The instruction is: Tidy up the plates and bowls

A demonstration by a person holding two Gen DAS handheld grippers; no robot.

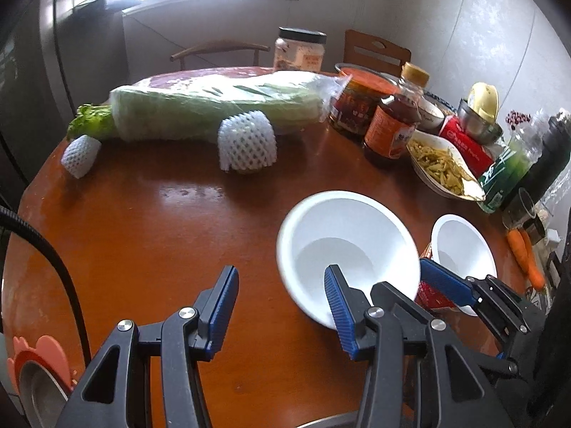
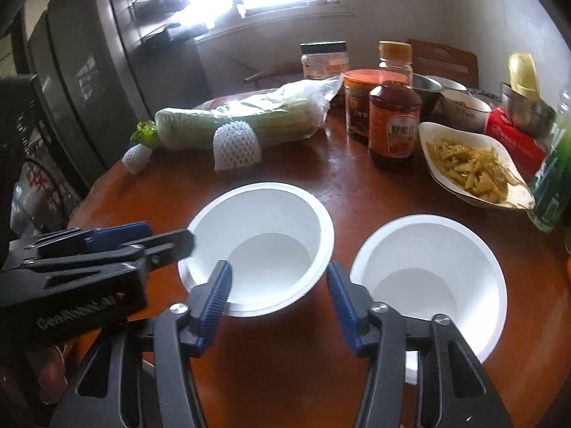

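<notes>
Two empty white bowls stand side by side on the round brown table (image 1: pixel 142 221). The left bowl (image 1: pixel 342 249) (image 2: pixel 260 246) is between the two grippers. The right bowl (image 1: pixel 460 249) (image 2: pixel 428 281) stands beside it. My left gripper (image 1: pixel 282 281) is open, its right finger inside the left bowl's near rim, its left finger over bare table. My right gripper (image 2: pixel 278 278) is open, its left finger inside the same bowl's near rim and its right finger between the two bowls. The right gripper shows in the left wrist view (image 1: pixel 446 281).
A wrapped cabbage (image 1: pixel 214 107), two foam-netted fruits (image 1: pixel 246 142), jars and a sauce bottle (image 1: pixel 389 125) and a dish of food (image 2: pixel 471 164) crowd the far and right side. Carrots (image 1: pixel 524 253) lie at the right edge. A chair (image 1: pixel 374 50) stands behind.
</notes>
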